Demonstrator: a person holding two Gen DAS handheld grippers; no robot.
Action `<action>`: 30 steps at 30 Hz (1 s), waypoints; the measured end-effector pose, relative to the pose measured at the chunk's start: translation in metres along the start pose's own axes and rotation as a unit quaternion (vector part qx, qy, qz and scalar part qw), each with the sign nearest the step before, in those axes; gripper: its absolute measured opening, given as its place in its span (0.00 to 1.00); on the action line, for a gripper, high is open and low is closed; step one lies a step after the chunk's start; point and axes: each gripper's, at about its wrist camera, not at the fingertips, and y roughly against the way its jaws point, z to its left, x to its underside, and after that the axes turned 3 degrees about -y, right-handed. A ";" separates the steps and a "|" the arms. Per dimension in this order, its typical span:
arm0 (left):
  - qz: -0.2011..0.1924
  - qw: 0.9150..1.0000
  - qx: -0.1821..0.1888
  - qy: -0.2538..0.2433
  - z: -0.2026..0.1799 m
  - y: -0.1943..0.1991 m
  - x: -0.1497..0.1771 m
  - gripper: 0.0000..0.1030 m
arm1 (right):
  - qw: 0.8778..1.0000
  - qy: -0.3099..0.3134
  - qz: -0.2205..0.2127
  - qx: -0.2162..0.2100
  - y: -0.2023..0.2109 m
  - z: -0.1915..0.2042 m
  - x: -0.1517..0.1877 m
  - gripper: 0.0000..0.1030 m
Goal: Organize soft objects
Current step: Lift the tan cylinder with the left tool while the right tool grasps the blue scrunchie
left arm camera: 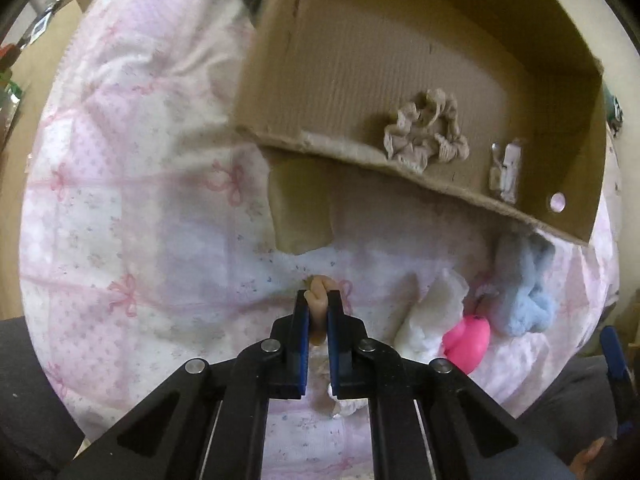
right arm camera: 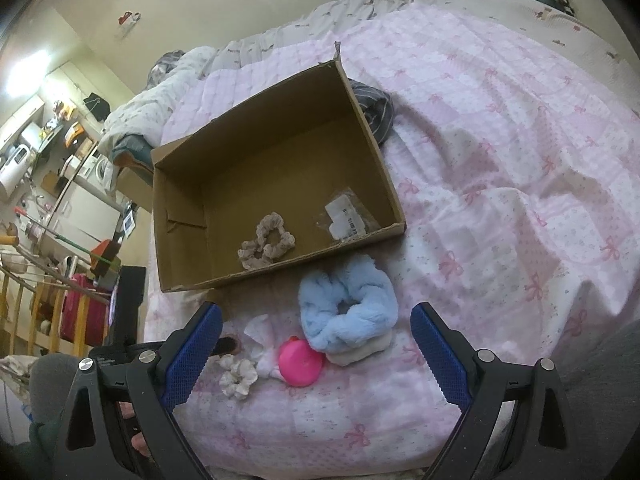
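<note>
Now, scene: a pink quilted bedspread carries an open cardboard box and a cluster of soft items just in front of it.
Left gripper: clamped on a small peach-coloured soft item, pointing steeply down at the quilt; the item sits pinched between the blue pads.
Right gripper: jaws spread wide, empty, hovering above the blue fluffy scrunchie.
Already in box: a beige scrunchie and a clear packet lie on the box floor.
Waiting outside: blue fluffy scrunchie, pink round object, white tissue-like wad, cream scrunchie, all close together.
Risk, grip: the peach item is small and squashy, so it may slip out on the lift, judging by how little shows past the pads.
Risk, snag: the pads may have pinched quilt fabric along with the item; I cannot tell.
Risk, box wall: the near wall stands between item and box floor; a low carry would knock it.
Open room: bare quilt to the left of the left gripper; the box interior is mostly free.
</note>
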 end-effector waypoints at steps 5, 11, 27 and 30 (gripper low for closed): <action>-0.061 0.998 -0.022 -0.014 0.000 0.039 0.005 0.07 | 1.000 -0.001 -0.002 0.004 0.000 0.000 -0.001 0.98; -0.103 0.994 -0.020 -0.041 -0.007 0.091 0.008 0.07 | 1.000 -0.003 -0.009 0.004 0.003 -0.002 -0.001 0.98; -0.105 0.991 -0.013 -0.080 -0.007 0.098 0.034 0.07 | 1.000 0.003 0.011 0.014 0.000 -0.002 -0.002 0.98; -0.099 0.993 0.000 -0.062 -0.001 0.096 0.031 0.07 | 0.999 -0.009 0.036 -0.005 -0.002 -0.007 -0.009 0.98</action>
